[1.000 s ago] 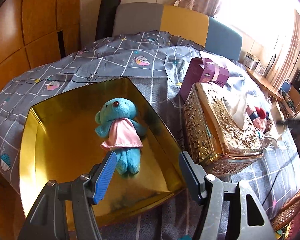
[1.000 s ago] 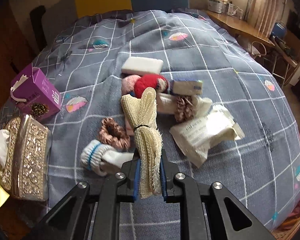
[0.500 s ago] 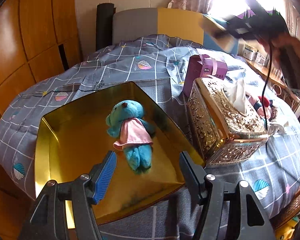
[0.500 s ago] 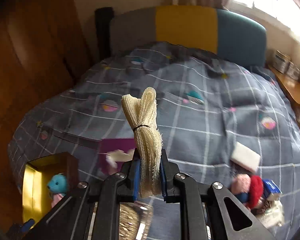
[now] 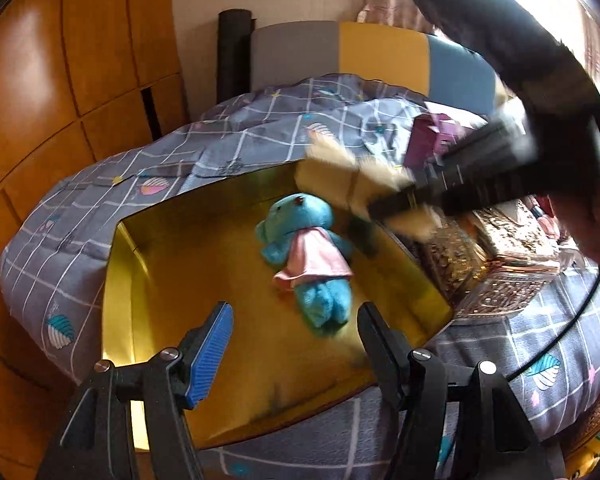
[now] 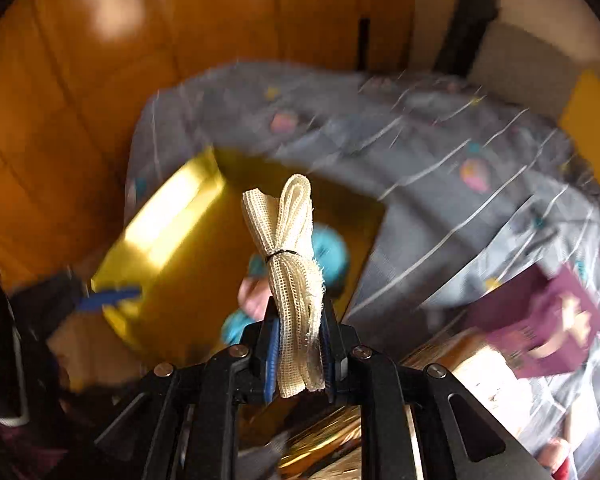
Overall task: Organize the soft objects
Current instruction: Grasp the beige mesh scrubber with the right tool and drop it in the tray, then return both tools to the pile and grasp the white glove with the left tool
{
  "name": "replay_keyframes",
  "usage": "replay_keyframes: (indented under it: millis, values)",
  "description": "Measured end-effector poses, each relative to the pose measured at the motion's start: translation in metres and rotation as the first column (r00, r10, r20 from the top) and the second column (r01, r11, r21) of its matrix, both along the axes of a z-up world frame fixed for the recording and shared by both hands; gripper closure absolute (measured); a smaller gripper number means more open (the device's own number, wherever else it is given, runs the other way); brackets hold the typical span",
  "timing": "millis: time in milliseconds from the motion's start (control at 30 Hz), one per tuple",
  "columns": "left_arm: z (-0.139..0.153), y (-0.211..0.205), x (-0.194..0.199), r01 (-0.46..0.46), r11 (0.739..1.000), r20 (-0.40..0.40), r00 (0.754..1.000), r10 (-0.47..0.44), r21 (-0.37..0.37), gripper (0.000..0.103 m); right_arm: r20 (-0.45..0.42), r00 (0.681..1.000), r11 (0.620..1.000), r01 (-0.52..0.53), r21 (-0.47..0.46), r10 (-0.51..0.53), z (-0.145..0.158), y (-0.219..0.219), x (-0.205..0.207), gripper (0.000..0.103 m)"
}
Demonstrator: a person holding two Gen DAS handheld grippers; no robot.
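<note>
Your right gripper is pinching one cream mesh bundle above the far right corner of the one gold tray. One blue teddy is lying inside that tray. Your left gripper is hovering spread and holding nothing at the tray's near edge.

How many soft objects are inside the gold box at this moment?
1. The blue plush bear lies on the floor of the gold box. The cream mesh bundle hangs above the box, held in the right gripper, not inside.
</note>
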State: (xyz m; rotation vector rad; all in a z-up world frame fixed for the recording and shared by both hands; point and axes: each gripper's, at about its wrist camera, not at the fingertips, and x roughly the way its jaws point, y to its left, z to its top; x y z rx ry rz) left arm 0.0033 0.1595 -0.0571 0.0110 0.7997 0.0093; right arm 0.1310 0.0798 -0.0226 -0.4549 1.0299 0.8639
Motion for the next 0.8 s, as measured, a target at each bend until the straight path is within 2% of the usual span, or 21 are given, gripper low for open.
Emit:
replay_keyframes:
  millis: [100,167,267,300,367,400,633,800]
  values:
    - [-0.001,0.008,-0.002,-0.023,1.0,-0.006,1.0,0.022,-0.017,0.038,-0.043,0.999,1.0,-0.004,-0.027,0.003,-0.021,0.005,-0.009,0.082]
    - [-0.001,0.012,-0.003,-0.034,0.999,-0.005,0.999,0.033,-0.022,0.038,-0.065,0.998,0.999,0.01,-0.033,-0.012,-0.031,0.002,-0.017,0.076]
    - [0.0,0.014,-0.003,-0.043,0.999,-0.003,0.999,0.043,-0.023,0.038,-0.062,0.998,0.999,0.025,-0.033,-0.026,-0.04,0.0,-0.027,0.076]
    - [0.0,0.014,-0.004,-0.043,0.999,-0.002,0.999,0.043,-0.025,0.038,-0.061,0.998,0.999,0.03,-0.027,-0.032,-0.04,-0.001,-0.03,0.073]
    - [0.001,0.013,-0.006,-0.044,0.999,0.002,0.999,0.044,-0.024,0.038,-0.053,0.997,0.999,0.051,-0.005,-0.051,-0.038,-0.005,-0.03,0.049]
    - [0.002,0.013,-0.006,-0.043,0.999,0.002,0.999,0.043,-0.023,0.038,-0.041,0.997,0.998,0.064,0.01,-0.063,-0.035,-0.008,-0.032,0.046]
    - [0.009,0.008,-0.008,-0.05,0.999,0.02,0.999,0.05,0.006,0.038,0.06,0.987,0.986,0.142,0.09,-0.147,-0.01,-0.034,-0.043,0.045]
    - [0.02,0.003,-0.011,-0.056,0.998,0.055,0.997,0.053,0.04,0.038,0.15,0.947,0.952,0.257,0.167,-0.282,0.008,-0.07,-0.052,0.039]
